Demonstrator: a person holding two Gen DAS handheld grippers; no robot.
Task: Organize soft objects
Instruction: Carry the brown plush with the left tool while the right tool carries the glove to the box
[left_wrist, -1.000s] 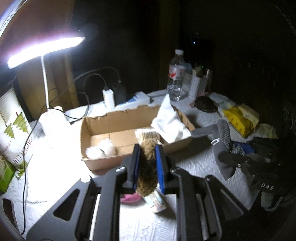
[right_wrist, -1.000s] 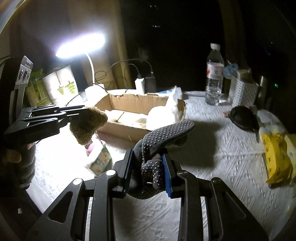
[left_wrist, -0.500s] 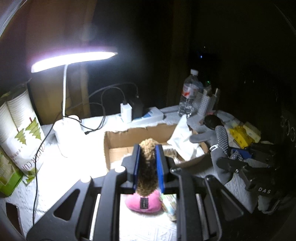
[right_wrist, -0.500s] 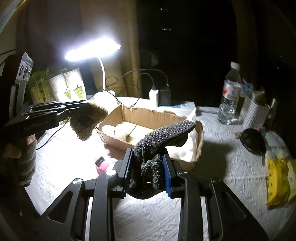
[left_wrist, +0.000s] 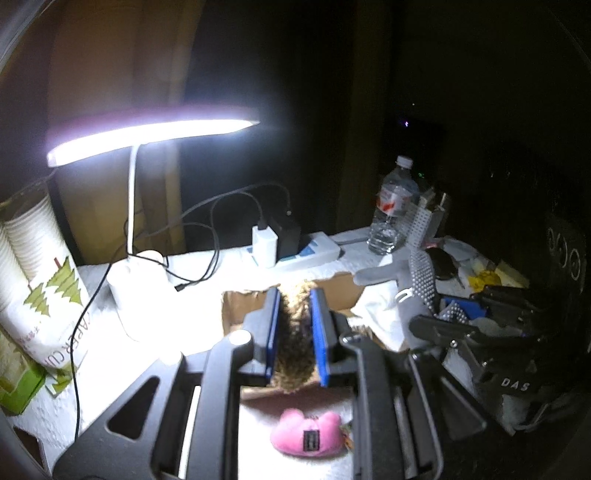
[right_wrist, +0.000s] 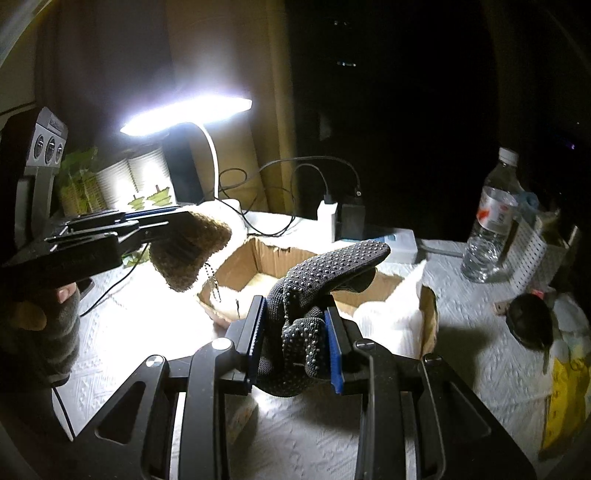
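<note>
My left gripper (left_wrist: 294, 332) is shut on a brown fuzzy soft object (left_wrist: 293, 350), held in the air in front of the cardboard box (left_wrist: 236, 306); it also shows in the right wrist view (right_wrist: 188, 251), left of the box (right_wrist: 266, 254). My right gripper (right_wrist: 294, 343) is shut on a grey dotted glove (right_wrist: 321, 273), held above the box's near edge; the glove also shows in the left wrist view (left_wrist: 421, 280). White soft cloth (right_wrist: 391, 314) lies in the box's right end. A pink plush (left_wrist: 306, 435) lies on the table below my left gripper.
A lit desk lamp (right_wrist: 184, 114) stands behind the box at the left. Cables and chargers (right_wrist: 340, 218) sit at the back. A water bottle (right_wrist: 491, 214), a white perforated holder (right_wrist: 532, 251), a dark round object (right_wrist: 528, 321) and yellow packets (right_wrist: 565, 391) are at the right. Paper cups (left_wrist: 40, 280) are at the far left.
Both grippers have pulled back and risen, each still holding its object. The box looks smaller and farther. The pink plush has come into full view below my left gripper.
</note>
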